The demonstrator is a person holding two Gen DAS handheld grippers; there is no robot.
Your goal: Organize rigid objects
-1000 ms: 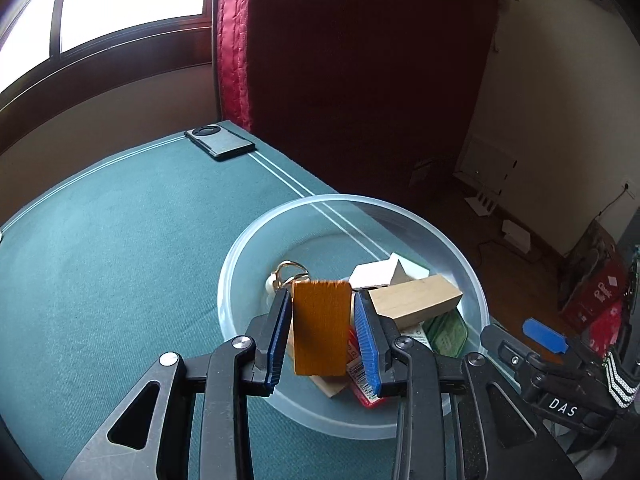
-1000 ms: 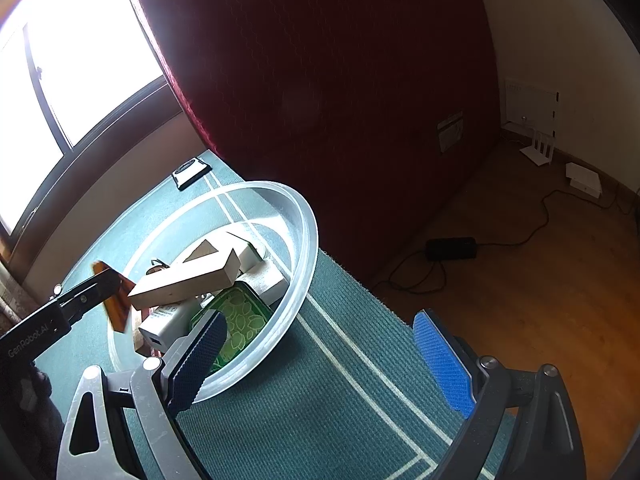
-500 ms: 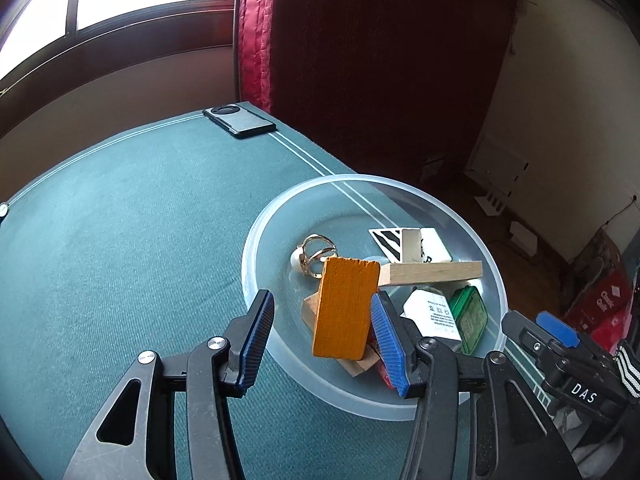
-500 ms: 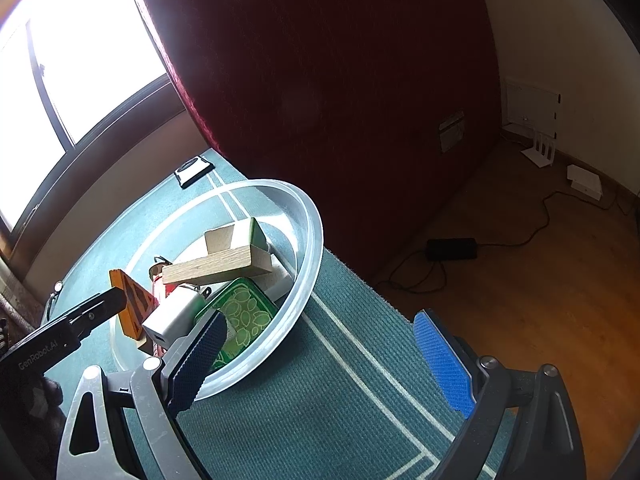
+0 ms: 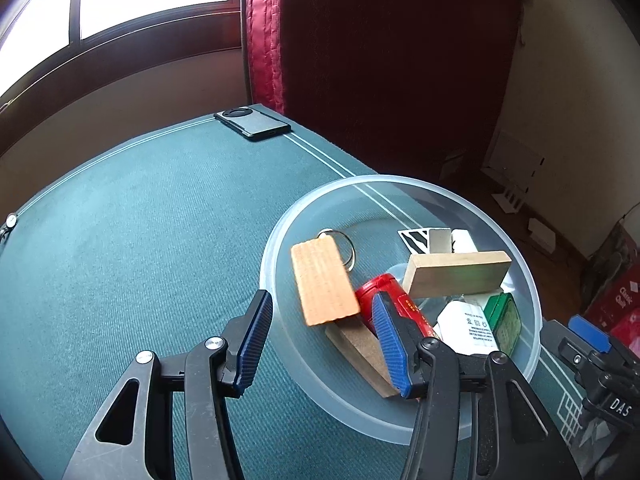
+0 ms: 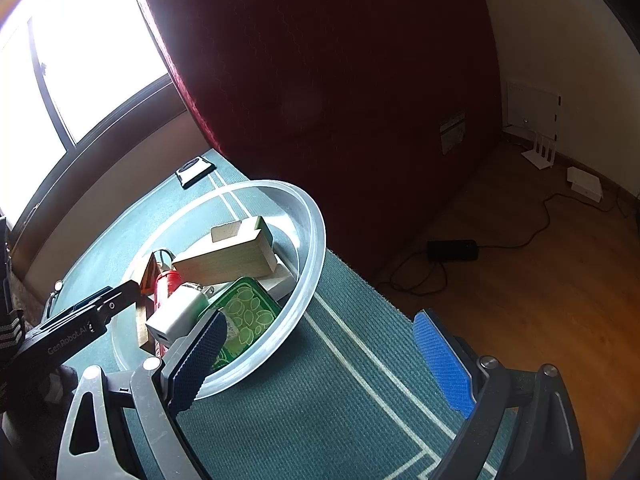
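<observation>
A clear plastic bowl (image 5: 532,308) (image 6: 316,248) on the green table holds several rigid objects. An orange wooden block (image 5: 322,280) lies free at its left side, over a brown block (image 5: 360,350). Beside it are a red tube (image 5: 380,292), a pale wooden block (image 5: 456,272) (image 6: 228,260), a white charger (image 5: 466,326) (image 6: 176,314), a green tin (image 5: 502,318) (image 6: 246,318) and a key ring (image 5: 346,244). My left gripper (image 5: 320,340) (image 6: 120,300) stands open at the bowl's near rim, holding nothing. My right gripper (image 6: 324,364) is open at the bowl's right, above the table.
A dark phone (image 5: 252,123) (image 6: 194,170) lies at the table's far edge by the red curtain (image 5: 380,60). The table edge drops to a wooden floor (image 6: 520,280) with a black adapter (image 6: 452,250) and cables. Green cloth (image 5: 140,240) lies left of the bowl.
My left gripper opened and let go of the orange block, which dropped flat into the bowl; the gripper drew back toward the rim. My right gripper has stayed open and nearly still.
</observation>
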